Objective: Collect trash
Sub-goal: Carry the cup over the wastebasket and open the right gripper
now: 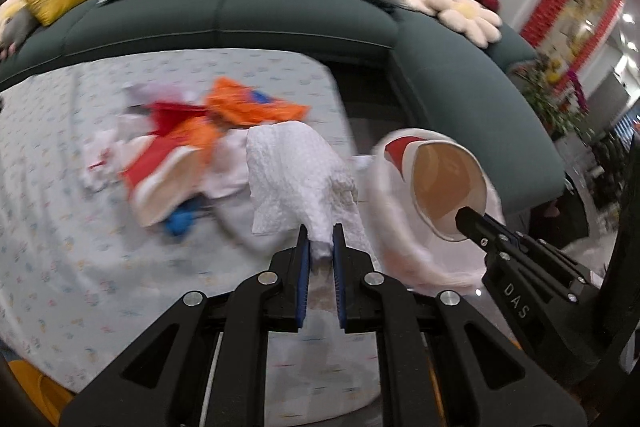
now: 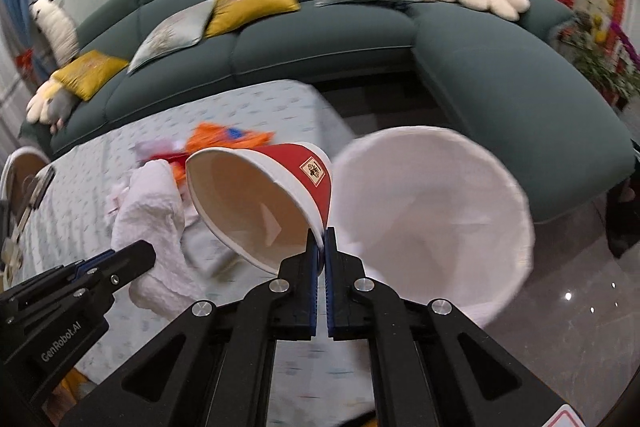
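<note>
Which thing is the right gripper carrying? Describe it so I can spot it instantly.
Start at the patterned table in front of the green sofa. At its near corner, beside the white-lined bin, the right gripper pinches a paper cup by its rim: red outside, the only one airborne.

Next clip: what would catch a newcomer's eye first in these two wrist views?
Probably the red and white paper cup, tipped on its side and pinched at its rim by the right gripper beside the white-lined bin. Next, the crumpled white paper towel clamped in the left gripper over the patterned table, with a heap of orange and red wrappers behind it.
</note>
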A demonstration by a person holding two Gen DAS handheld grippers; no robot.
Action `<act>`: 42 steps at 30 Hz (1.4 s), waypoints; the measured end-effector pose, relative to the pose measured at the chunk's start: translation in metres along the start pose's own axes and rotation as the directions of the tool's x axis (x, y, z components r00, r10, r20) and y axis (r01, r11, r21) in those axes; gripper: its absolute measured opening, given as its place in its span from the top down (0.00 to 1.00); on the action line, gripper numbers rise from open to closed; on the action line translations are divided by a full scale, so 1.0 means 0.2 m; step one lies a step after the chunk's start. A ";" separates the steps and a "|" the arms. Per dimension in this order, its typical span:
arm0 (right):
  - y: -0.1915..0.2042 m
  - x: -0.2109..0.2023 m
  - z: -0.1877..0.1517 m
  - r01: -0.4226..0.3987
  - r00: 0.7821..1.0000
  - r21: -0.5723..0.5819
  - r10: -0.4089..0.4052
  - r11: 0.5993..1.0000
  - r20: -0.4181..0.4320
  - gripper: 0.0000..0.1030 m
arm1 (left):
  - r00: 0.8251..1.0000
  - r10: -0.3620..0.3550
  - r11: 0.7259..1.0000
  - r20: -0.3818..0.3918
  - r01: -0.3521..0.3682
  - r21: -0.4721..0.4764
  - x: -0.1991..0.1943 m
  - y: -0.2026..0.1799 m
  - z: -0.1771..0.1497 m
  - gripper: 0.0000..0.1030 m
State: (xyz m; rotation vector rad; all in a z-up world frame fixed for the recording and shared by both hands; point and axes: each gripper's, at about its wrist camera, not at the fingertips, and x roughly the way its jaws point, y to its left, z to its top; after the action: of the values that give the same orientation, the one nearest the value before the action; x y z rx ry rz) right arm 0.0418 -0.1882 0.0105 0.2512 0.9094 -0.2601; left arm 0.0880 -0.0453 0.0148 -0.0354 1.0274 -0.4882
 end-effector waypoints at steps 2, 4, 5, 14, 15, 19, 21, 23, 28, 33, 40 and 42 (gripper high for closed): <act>-0.12 -0.01 0.00 0.022 1.000 0.024 -0.022 0.999 0.002 0.97 | 1.000 -0.019 1.000 -0.011 0.019 0.022 0.04 -0.11 0.01 0.90; -0.22 -0.01 0.00 0.039 0.999 0.045 -0.039 0.998 0.000 0.97 | 0.999 -0.041 0.998 -0.024 0.043 0.046 0.10 -0.22 0.02 0.90; -0.29 -0.01 0.00 0.051 0.999 0.059 -0.051 0.997 -0.001 0.97 | 0.998 -0.055 0.997 -0.035 0.057 0.059 0.13 -0.29 0.02 0.90; -0.60 0.05 -0.03 0.097 0.995 0.128 -0.094 0.987 -0.030 0.97 | 0.990 -0.111 0.981 -0.091 0.124 0.151 0.34 -0.65 0.03 0.89; -0.62 0.05 -0.04 0.098 0.995 0.134 -0.095 0.986 -0.031 0.97 | 0.989 -0.114 0.979 -0.096 0.128 0.156 0.36 -0.67 0.04 0.89; -0.66 0.09 -0.04 0.104 0.994 0.154 -0.099 0.983 -0.041 0.97 | 0.987 -0.118 0.977 -0.111 0.136 0.164 0.42 -0.72 0.05 0.85; -0.68 0.11 -0.05 0.104 0.994 0.162 -0.098 0.981 -0.049 0.97 | 0.986 -0.121 0.978 -0.119 0.139 0.155 0.44 -0.72 0.06 0.71; -0.69 0.13 -0.04 0.102 0.994 0.169 -0.094 0.980 -0.051 0.97 | 0.988 -0.110 0.982 -0.109 0.125 0.139 0.45 -0.71 0.07 0.54; -0.68 0.15 -0.01 0.092 0.995 0.173 -0.085 0.981 -0.046 0.92 | 0.991 -0.097 0.987 -0.092 0.108 0.119 0.44 -0.66 0.08 0.46; -0.64 0.15 0.00 0.091 0.995 0.167 -0.085 0.982 -0.042 0.79 | 0.995 -0.068 0.992 -0.075 0.075 0.105 0.40 -0.59 0.07 0.44; -0.54 0.11 -0.02 0.100 0.995 0.126 -0.097 0.987 -0.031 0.62 | 0.999 -0.017 0.997 -0.034 0.019 0.075 0.32 -0.48 0.05 0.38; -0.51 0.10 -0.03 0.099 0.995 0.113 -0.096 0.989 -0.026 0.58 | 1.000 -0.002 0.998 -0.026 0.004 0.067 0.29 -0.44 0.04 0.37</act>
State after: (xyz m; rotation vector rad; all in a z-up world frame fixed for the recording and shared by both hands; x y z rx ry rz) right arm 0.0156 -0.2842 -0.0186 0.3161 0.9292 -0.4015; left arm 0.0860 -0.1491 -0.0062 0.0290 1.0363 -0.5267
